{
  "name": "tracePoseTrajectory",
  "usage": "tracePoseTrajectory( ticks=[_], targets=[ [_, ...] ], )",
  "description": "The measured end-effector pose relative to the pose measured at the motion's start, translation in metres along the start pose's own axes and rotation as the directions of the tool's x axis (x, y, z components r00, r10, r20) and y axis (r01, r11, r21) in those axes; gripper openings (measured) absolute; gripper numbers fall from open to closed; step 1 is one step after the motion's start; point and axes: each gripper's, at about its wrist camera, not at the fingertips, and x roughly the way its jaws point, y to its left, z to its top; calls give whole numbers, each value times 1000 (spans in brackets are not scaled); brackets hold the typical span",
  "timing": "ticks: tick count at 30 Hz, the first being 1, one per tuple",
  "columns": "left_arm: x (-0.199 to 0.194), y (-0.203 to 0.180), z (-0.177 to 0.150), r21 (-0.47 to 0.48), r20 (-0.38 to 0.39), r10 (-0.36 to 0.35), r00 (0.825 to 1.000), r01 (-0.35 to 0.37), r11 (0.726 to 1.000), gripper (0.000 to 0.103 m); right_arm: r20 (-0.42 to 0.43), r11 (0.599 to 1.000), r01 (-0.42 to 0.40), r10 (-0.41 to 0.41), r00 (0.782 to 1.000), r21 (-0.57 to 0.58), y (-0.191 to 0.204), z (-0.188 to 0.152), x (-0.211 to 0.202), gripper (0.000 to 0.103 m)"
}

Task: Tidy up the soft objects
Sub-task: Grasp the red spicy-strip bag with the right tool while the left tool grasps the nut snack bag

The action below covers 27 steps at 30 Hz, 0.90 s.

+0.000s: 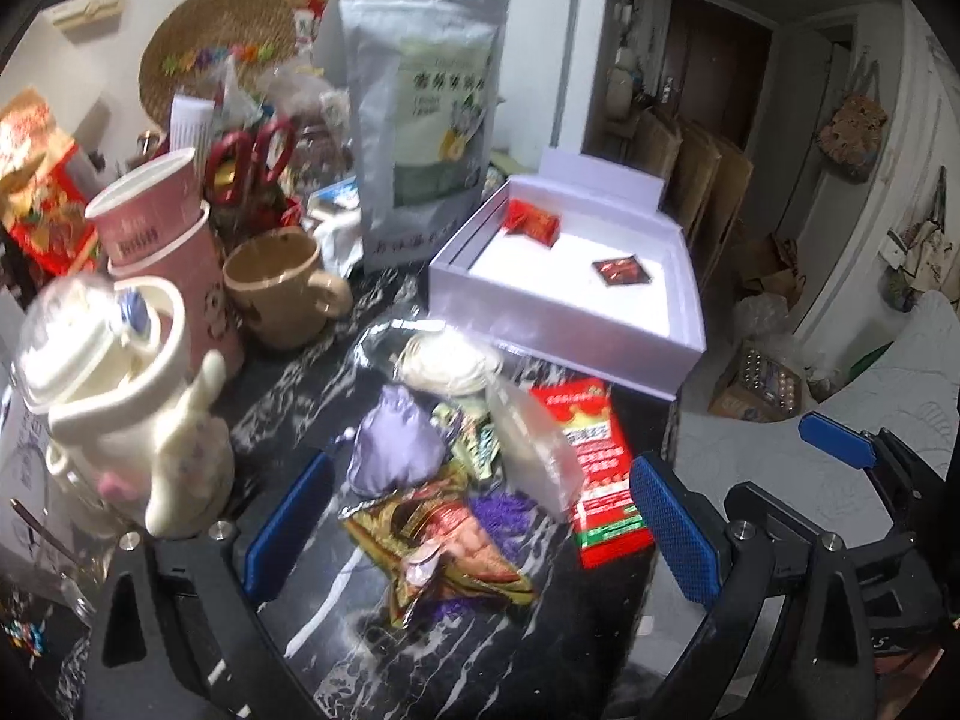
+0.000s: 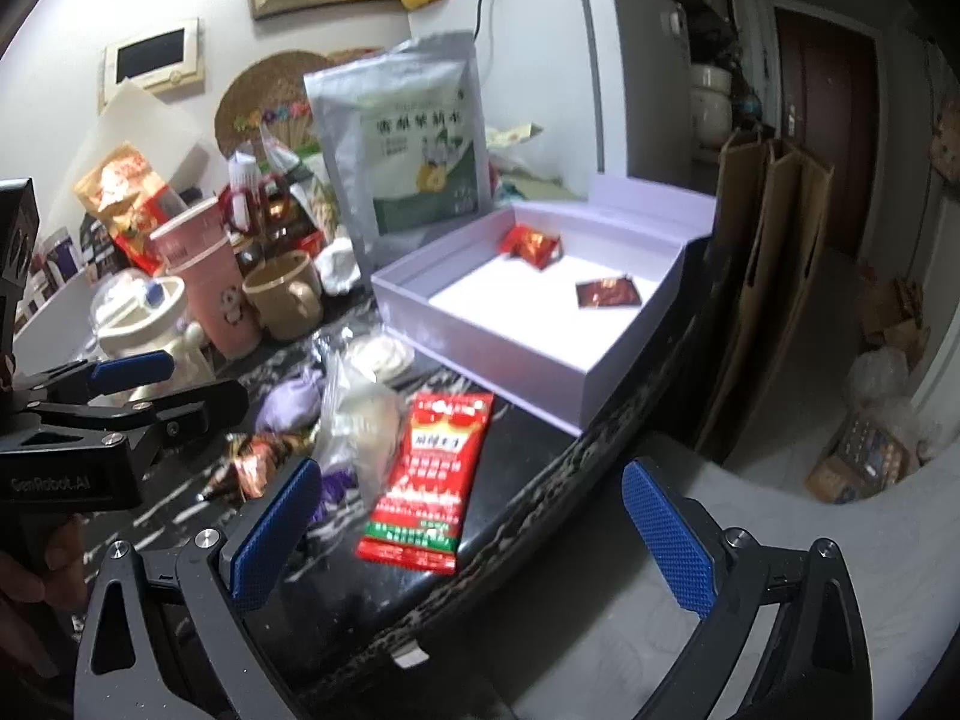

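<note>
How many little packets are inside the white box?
2. In the white box, a red packet lies near the back left corner, and a dark packet lies flat nearer the middle right. Nothing else shows on the box floor, though the near wall hides a strip.

right tongs (image 2: 474,534) spread wide, empty | red packet (image 2: 427,483) between them on table (image 2: 528,450) | box (image 2: 540,354) beyond

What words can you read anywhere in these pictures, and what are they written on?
"GenRobot.AI": on the left gripper body, seen from the right wrist view.
Silver pouch: Chinese characters, too blurred to read.
Red packet: print too blurred to read.
Pink cup: lettering too blurred to read.
</note>
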Motion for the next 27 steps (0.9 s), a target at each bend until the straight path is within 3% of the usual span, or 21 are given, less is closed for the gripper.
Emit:
tracePoseTrajectory(
  ticks=[12,27],
  targets=[
    [50,27,-20,-40,-136,100,986,-106,994,100,-101,999,44,-45,994,-17,0,-11,54,102],
    [66,52,-29,-112,-200,51,978,-74,991,100,-178,1000,-18,16,984,-10,13,-7,105,101]
  ],
)
